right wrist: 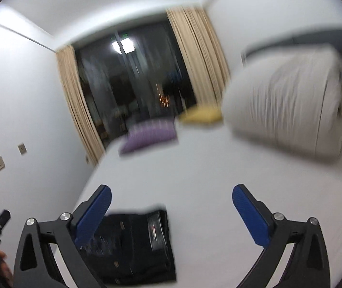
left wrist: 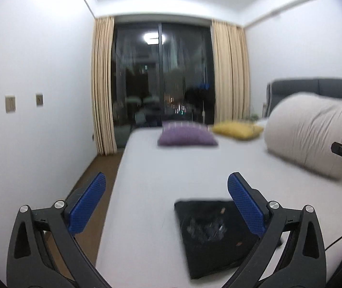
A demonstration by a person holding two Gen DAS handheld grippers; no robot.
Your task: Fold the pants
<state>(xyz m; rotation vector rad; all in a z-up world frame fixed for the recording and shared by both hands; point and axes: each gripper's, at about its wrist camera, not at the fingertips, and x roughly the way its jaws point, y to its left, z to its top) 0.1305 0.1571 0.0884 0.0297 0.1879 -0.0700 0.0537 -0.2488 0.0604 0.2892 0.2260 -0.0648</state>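
- Pants: black, already folded into a compact squarish bundle, lying flat on the near part of the bed, a little right of centre in the left wrist view and low between the fingers in the right wrist view.
- Left gripper: blue pads spread wide apart, holding nothing, raised above the bundle rather than touching it.
- Right gripper: fingers likewise wide apart and empty, above the bed; its view is smeared, so fine detail is lost.
- Judged from how the bundle lies, the folding looks close to done or done.
- Risk: a low finger catching the top layer would peel the fold open, as the cloth is loose and nothing pins it.
- Risk: the bundle sits towards the near edge of the mattress; a nudge could slide it off the smooth sheet.
- Risk: the thin cable trailing at the right could snag on the cloth.
- Surface: pale, smooth sheet with little friction, by the look of it.
- Farther off: purple cushion and yellow cushion at the far edge, a rolled beige duvet at right against a grey headboard.
- Room: white walls, beige curtains framing a dark window, brown floor at left.
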